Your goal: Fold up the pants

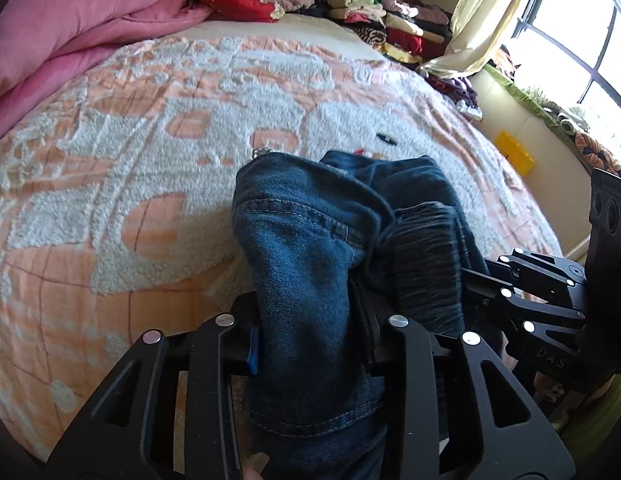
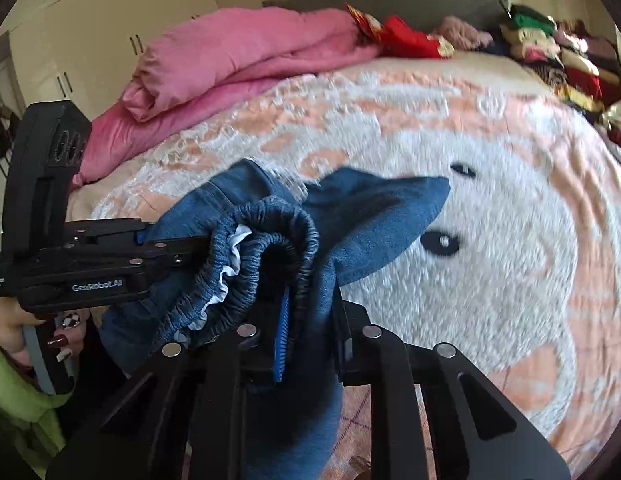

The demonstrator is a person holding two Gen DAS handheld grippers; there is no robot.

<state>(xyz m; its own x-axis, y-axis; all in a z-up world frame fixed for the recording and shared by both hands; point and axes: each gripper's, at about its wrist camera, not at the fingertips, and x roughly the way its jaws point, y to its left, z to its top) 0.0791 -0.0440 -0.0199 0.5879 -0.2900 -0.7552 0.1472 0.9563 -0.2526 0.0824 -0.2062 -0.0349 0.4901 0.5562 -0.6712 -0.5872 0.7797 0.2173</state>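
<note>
While both devices hold it above the bed (image 1: 158, 128), the pair of blue denim pants (image 1: 310, 240) hangs bunched between them, lifted clear of the peach and white cartoon-face blanket (image 2: 490, 264) that covers the mattress. The left gripper (image 1: 310, 344) is clenched on a thick fold of the denim, the cloth filling the whole gap between its fingers and trailing down below them, a stitched hem showing near the bottom of the left wrist view. The right gripper (image 2: 310, 344) is likewise clamped on the fabric just below the gathered elastic waistband (image 2: 266, 248), whose white inner lining peeks out of the ruched opening. In the right wrist view the left device comes in from the left edge, touching the waistband side of the bundle, with a hand with painted nails (image 2: 66, 332) wrapped around its handle. In the left wrist view the right device enters from the right, its fingers buried in the darker folds. A rolled pink quilt (image 1: 70, 28) lies along the far left side of the bed, red cloth (image 2: 410, 40) rests by the grey headboard (image 2: 390, 4), and stacks of folded clothes (image 1: 382, 16) sit at the far right corner near the window (image 1: 582, 40)
</note>
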